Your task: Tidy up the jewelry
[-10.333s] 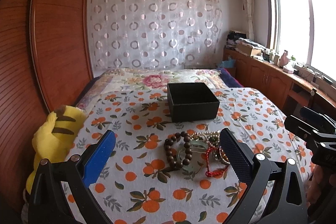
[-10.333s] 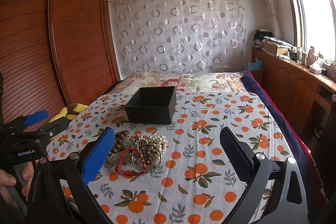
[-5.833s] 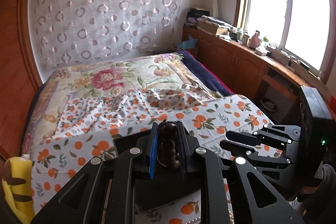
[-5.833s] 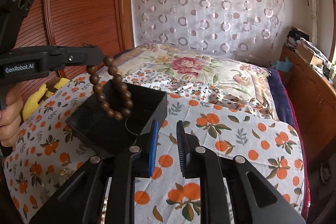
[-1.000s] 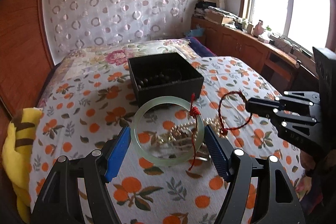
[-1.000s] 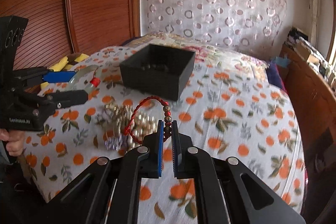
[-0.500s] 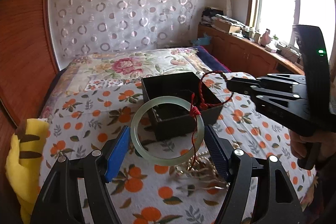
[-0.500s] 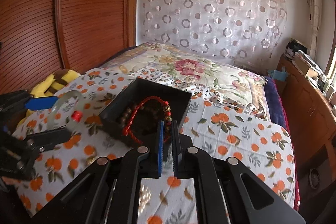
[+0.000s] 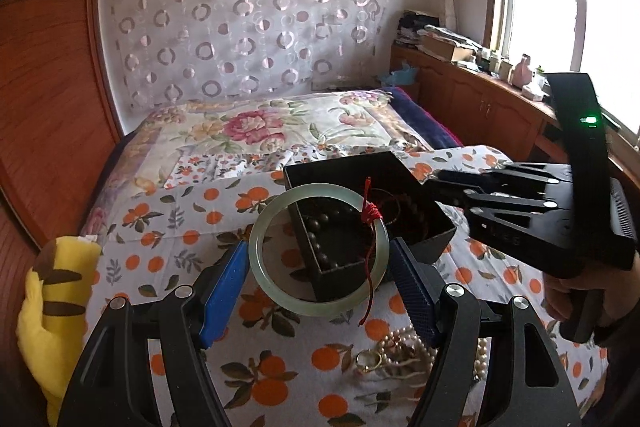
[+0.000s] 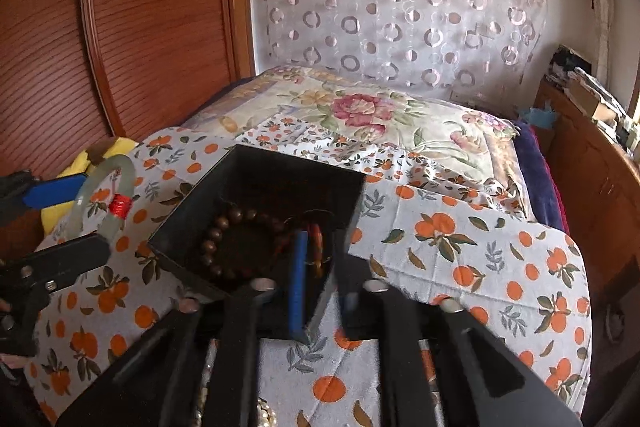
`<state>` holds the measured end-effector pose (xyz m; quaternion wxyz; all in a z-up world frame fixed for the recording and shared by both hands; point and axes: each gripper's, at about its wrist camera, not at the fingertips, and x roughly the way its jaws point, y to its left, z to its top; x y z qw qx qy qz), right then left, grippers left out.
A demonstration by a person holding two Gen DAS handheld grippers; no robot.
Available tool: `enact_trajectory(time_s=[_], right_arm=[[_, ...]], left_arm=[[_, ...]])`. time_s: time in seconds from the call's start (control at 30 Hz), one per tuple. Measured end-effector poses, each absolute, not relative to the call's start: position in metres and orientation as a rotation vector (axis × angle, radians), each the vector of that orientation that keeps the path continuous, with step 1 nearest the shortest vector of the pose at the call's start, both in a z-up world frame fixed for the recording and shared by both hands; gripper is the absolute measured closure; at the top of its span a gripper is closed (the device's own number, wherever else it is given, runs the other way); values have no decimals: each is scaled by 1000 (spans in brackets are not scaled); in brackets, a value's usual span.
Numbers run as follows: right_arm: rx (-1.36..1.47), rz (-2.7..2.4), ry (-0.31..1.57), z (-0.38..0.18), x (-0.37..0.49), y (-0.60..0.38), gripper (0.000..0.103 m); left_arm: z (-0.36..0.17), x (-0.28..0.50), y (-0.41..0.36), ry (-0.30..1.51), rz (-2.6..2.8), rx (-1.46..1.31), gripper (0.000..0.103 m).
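left gripper (image 9: pixel 318 267): pinching jade bangle (image 9: pixel 264 267), near side of black box (image 9: pixel 344 165) | right gripper (image 10: pixel 322 267): spread over box's right, red string bracelet (image 10: pixel 316 239) inside beside wooden bead bracelet (image 10: pixel 220 227)

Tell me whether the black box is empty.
Not empty. The black box holds a brown bead bracelet, and the red cord bracelet sits at the right gripper.
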<state>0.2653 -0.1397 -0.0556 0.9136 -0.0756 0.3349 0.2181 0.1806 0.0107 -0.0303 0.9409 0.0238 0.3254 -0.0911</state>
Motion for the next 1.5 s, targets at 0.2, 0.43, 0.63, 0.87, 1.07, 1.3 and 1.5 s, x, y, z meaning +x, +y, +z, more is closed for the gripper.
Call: enact_trajectory(time_s=[0.2,0.43,0.63,0.87,1.07,1.3,1.5], right_arm=[[-120,442,682,-51,258,-162,76],[-100,431,671,-52,238,-185,76],[-90,442,659,-54,218,-198,76],[-95,449,658,-56,210,-203,76],[-112,460,655,-61,192,-201,76],[-100,481,671,-72,164,-201,76],[-77,524,698,-81,150,-197,76]], left_arm=[[-35,196,-3,676,-195,65,35],[-44,225,-23,706,-205,86,34],[-50,242,-37,725,-192,121,34],[-59,245,-42,759,-191,133,27],[-50,225,-37,728,-200,118,26],[-43,185,-30,697,-228,99,21],[-52,155,-19,701,-237,80,21]])
